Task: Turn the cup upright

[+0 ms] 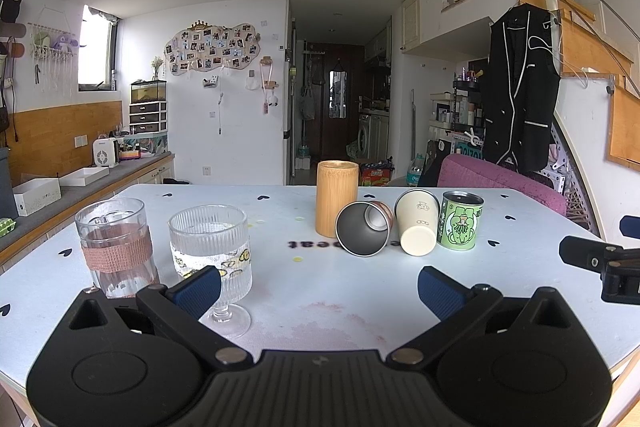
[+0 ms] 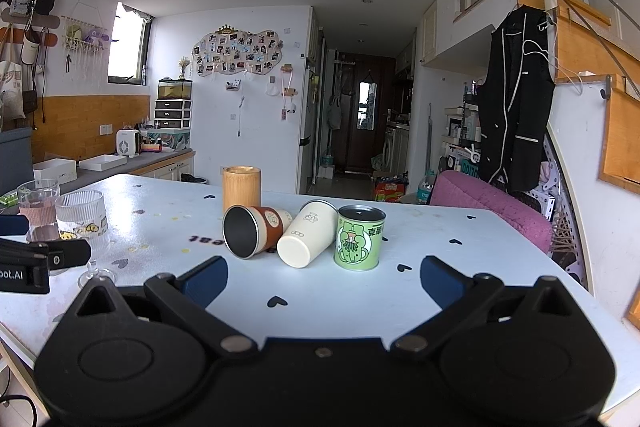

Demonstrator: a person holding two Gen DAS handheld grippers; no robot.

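Two cups lie on their sides in the middle of the white table (image 1: 280,287). A brown-banded cup (image 1: 362,229) (image 2: 252,231) shows its dark open mouth toward me. A cream cup (image 1: 418,227) (image 2: 306,239) shows its closed base toward me. My left gripper (image 1: 320,287) is open and empty, low over the near table, well short of the cups. My right gripper (image 2: 324,283) is open and empty, in front of the cream cup and the green tin. Part of the right gripper shows at the left wrist view's right edge.
A bamboo cup (image 1: 336,201) (image 2: 241,187) stands behind the lying cups. A green tin (image 1: 460,225) (image 2: 359,237) stands right of the cream cup. Two glasses stand at the left: a banded tumbler (image 1: 114,247) and a ribbed stemmed glass (image 1: 212,255) (image 2: 82,223). A pink chair (image 2: 492,205) is beyond the far edge.
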